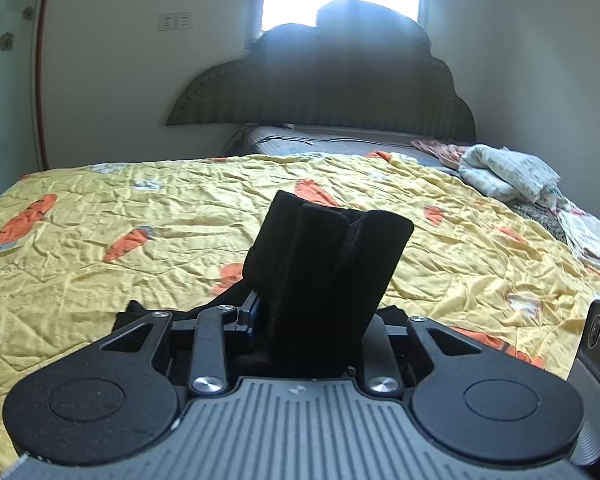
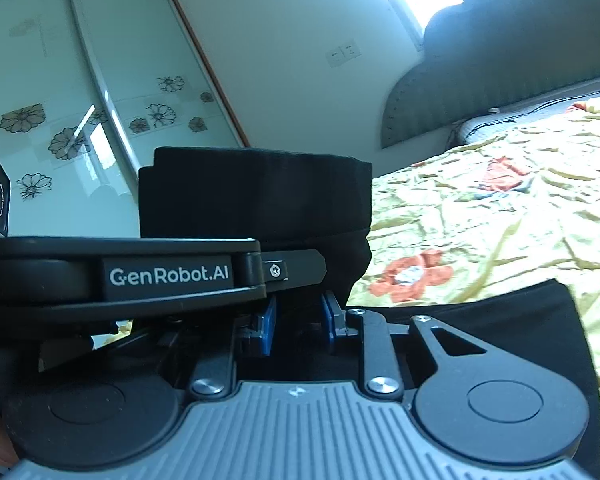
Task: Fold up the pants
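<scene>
The left gripper (image 1: pixel 300 312) and the right gripper (image 2: pixel 298 320) are both clamped on the black pants (image 1: pixel 324 264), which stick up thick and folded between their pads. Farther off lies a yellow blanket (image 1: pixel 140 208) with carrots, then a dark headboard (image 1: pixel 324 88).

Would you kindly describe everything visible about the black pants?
The black pants look like soft, matte, fleecy fabric, bunched into thick folded layers. The left gripper and the right gripper each have a bundle between their blue pads, the ends rising past the fingers. More cloth hangs down by the right gripper over the yellow carrot-print quilt; whether it rests there is unclear.
</scene>
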Available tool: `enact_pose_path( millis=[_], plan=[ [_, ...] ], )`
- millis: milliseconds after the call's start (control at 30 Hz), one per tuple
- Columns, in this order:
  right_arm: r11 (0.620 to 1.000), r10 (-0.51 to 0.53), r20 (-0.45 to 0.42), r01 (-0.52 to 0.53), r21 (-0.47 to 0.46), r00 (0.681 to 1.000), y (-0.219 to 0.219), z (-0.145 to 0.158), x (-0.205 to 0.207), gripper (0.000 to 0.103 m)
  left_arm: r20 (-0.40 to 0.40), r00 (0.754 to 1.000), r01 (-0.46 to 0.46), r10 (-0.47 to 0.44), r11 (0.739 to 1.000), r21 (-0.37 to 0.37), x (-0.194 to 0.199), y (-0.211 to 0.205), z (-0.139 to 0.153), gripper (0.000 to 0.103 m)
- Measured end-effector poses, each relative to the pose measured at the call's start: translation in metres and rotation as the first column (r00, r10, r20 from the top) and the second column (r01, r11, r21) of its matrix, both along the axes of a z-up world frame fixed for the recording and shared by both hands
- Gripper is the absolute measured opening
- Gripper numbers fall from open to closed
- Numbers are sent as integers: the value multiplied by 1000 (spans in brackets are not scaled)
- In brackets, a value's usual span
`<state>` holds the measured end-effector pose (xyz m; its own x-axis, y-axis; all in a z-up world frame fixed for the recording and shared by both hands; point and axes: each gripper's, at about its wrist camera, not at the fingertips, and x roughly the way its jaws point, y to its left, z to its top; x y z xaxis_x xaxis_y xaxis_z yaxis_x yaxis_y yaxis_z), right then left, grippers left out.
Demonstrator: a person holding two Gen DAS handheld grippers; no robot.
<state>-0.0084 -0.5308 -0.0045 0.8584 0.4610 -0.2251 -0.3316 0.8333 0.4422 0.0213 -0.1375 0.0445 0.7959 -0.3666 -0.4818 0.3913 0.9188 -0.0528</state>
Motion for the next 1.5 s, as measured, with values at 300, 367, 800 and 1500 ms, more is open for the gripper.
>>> enact_pose_path(
  millis=[300, 367, 800, 1500],
  plan=[
    [997, -79, -39, 78, -9, 996, -26, -11, -6, 25, 29, 998, 52, -54, 997, 64, -3, -43, -20, 34],
    [996, -94, -48, 94, -6, 994, -32, -14, -6, 25, 35, 997, 62, -65, 995, 75, -3, -51, -24, 34],
    [991, -134, -129, 137, 8, 982, -56, -40, 5, 25, -32, 995, 95, -92, 991, 95, 14, -75, -50, 36],
    [987, -163, -176, 159, -39, 971, -60, -50, 1, 25, -56, 990, 134, -128, 983, 125, 14, -89, -64, 36]
  ],
)
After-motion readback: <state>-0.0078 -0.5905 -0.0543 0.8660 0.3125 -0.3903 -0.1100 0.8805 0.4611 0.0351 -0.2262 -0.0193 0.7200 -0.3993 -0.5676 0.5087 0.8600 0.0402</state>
